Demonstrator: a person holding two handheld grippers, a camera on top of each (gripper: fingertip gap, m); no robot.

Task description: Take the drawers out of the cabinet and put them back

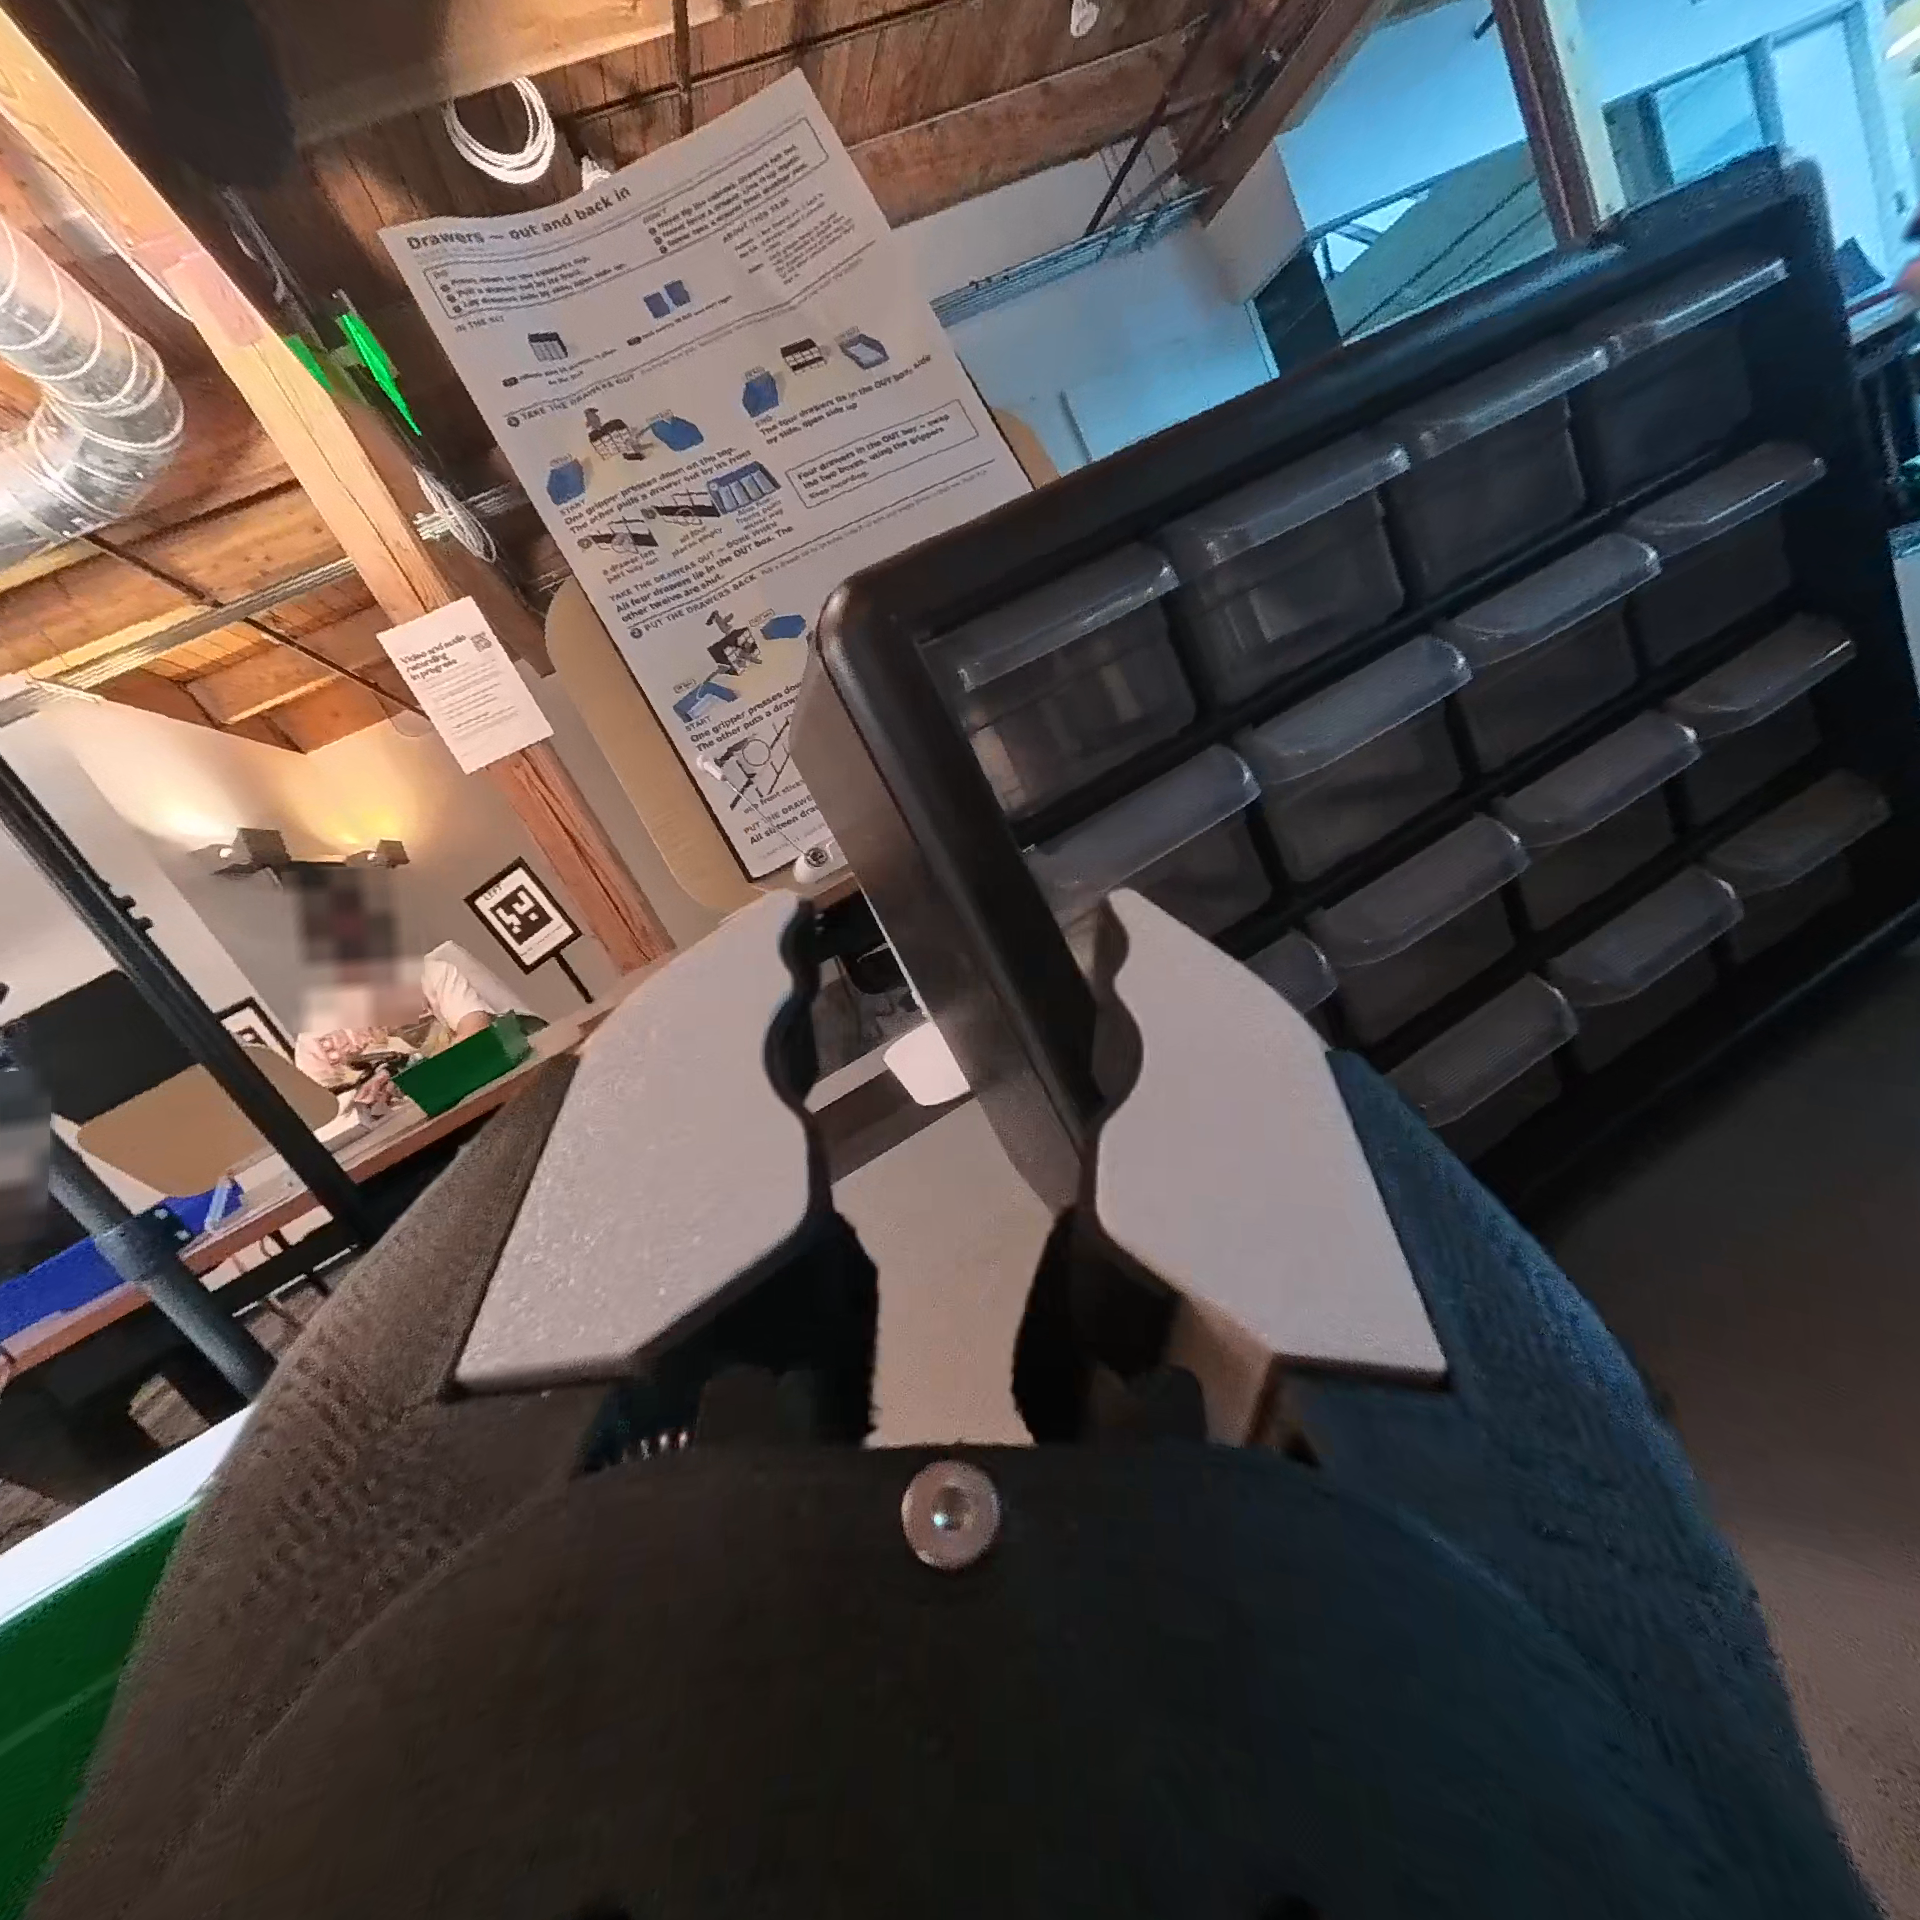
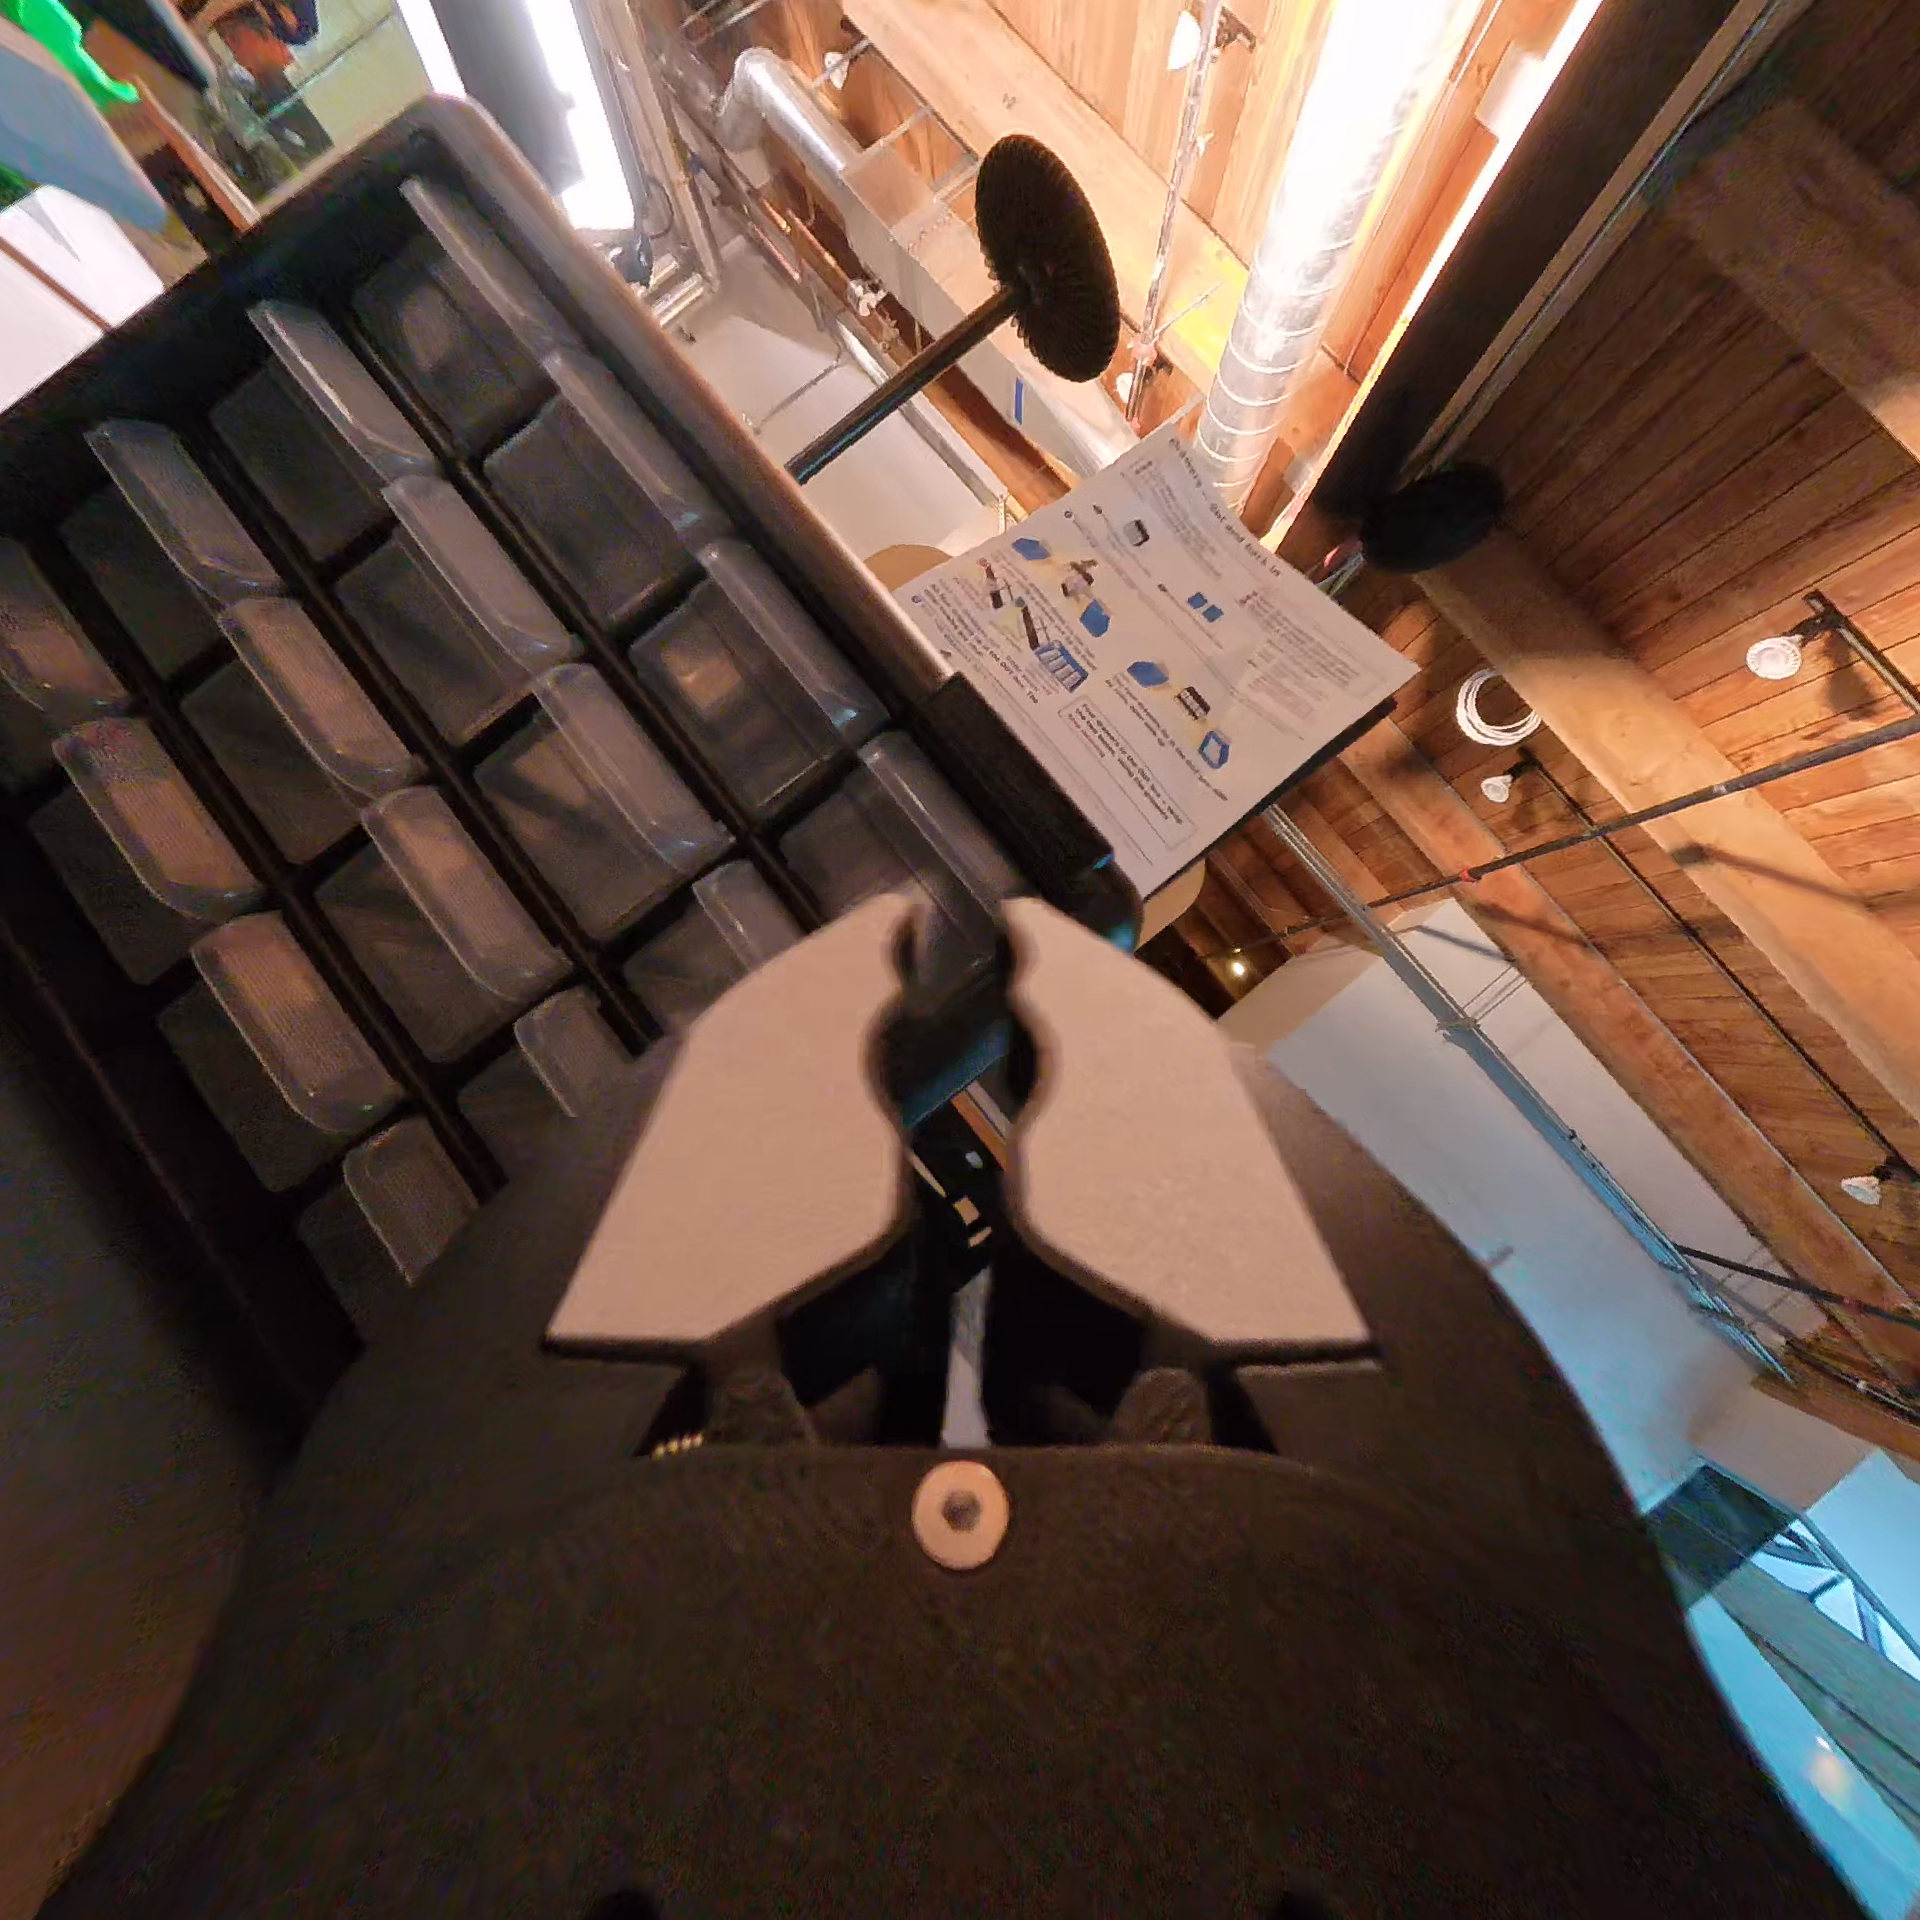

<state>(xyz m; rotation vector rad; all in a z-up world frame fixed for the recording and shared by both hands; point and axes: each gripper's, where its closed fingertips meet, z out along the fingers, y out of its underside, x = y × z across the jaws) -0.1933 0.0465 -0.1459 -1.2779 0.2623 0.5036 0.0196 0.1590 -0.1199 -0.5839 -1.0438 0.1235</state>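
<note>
Gripping glossy black cabinet (image 1: 935, 790), clear ribbed drawers (image 1: 1351, 727)

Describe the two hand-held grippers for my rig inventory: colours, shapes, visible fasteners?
Both match. The left hand-held gripper has two flat, light grey, grainy-textured fingers with angular outlines and wavy, notched inner edges, set in a black, ridged, rounded body with one silver screw at centre. The right hand-held gripper looks the same, screw included. No cables, markings or sleeves show.

Black cabinet (image 1: 935, 790) at two o'clock, clear smoky-grey drawers (image 1: 1340, 748); pale grey fingers (image 1: 665, 1164) on black left gripper (image 1: 951, 914); white, blue-figured poster (image 1: 717, 416) at eleven o'clock.
</note>
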